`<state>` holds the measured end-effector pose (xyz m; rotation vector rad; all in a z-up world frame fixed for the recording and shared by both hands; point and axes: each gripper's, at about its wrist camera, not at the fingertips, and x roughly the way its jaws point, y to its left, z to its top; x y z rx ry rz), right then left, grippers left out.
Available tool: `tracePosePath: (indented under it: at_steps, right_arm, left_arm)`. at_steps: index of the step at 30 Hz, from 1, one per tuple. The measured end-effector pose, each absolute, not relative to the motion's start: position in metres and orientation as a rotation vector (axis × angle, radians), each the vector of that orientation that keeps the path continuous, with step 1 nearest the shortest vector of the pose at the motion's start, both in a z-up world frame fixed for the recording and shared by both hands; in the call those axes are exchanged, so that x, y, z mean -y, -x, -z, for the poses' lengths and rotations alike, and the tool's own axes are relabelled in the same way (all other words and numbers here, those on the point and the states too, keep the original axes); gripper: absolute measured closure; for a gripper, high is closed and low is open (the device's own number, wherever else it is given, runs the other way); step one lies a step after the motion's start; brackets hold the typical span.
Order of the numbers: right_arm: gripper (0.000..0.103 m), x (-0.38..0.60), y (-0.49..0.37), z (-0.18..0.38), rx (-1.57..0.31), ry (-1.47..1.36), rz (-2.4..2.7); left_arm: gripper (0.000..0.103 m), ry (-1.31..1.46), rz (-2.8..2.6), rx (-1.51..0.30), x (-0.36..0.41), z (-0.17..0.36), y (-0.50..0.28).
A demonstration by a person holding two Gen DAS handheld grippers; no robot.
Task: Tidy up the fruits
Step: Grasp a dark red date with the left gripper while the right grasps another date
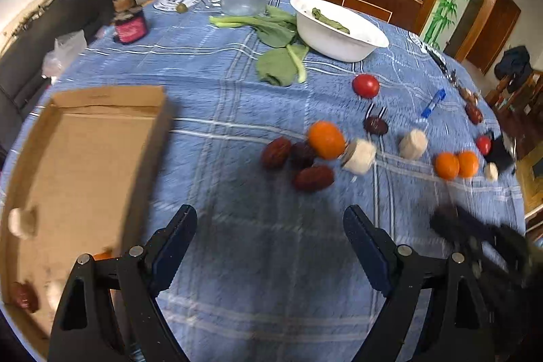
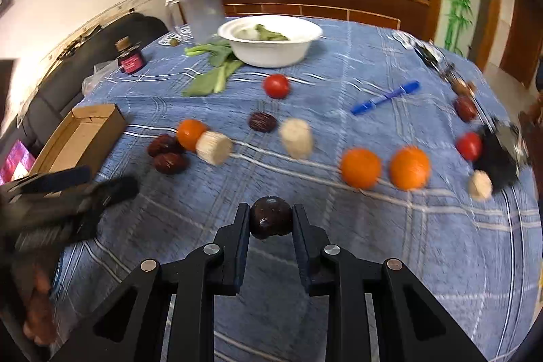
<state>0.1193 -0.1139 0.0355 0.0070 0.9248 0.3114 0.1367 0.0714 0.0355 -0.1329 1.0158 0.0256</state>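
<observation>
Right claw (image 2: 270, 221) first: its two black jaws pinch a dark red date (image 2: 270, 219) between the pads, low over the blue checked tabletop (image 2: 339, 63). My left claw (image 1: 269, 223) is spread wide with nothing between its jaws, hovering beside the open cardboard box (image 1: 85, 138), where one date (image 1: 23, 296) and a pale cut round (image 1: 22, 221) already lie. So I judge the step in hand to be the carry: a fruit is gripped and has to reach the box. More of the task waits on the cloth, namely a cluster of dates (image 2: 166, 155) beside an orange (image 2: 190, 134), two oranges (image 2: 385, 173) side by side, and a tomato (image 2: 276, 86) near the white bowl (image 2: 271, 50). Next I need to lift the date clear, swing it left across the cloth towards the box and part the jaws only once it hangs inside the walls, keeping out of my left claw's way; that one can take the nearest dates meanwhile.
</observation>
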Motion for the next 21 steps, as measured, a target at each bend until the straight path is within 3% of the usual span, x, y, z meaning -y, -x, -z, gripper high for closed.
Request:
tracePosePath:
  at_steps: [4, 7, 10, 12, 13, 21]
  right_arm:
    - [0.077, 0.127, -0.114, -0.030, -0.940, -0.037, -0.306]
    - [0.077, 0.131, -0.110, -0.028, -0.940, -0.038, -0.308]
    - [0.077, 0.131, -0.108, -0.029, -0.937, -0.040, -0.316]
    - [0.077, 0.130, -0.107, -0.028, -0.938, -0.040, -0.316]
    - [0.077, 0.130, -0.107, -0.028, -0.937, -0.040, -0.316]
    - [0.077, 0.124, -0.087, -0.035, -0.897, -0.001, -0.289]
  left_arm:
    - [0.016, 0.151, -0.024, -1.037, -0.061, -0.020, -0.153]
    - [0.024, 0.170, -0.038, -1.047, -0.061, -0.011, -0.160]
    - [0.039, 0.161, -0.037, -1.028, -0.062, -0.013, -0.166]
    - [0.069, 0.159, -0.028, -1.021, -0.064, -0.014, -0.166]
    - [0.078, 0.153, -0.015, -1.024, -0.065, -0.014, -0.165]
    - [0.081, 0.179, 0.079, -1.026, -0.081, -0.028, -0.132]
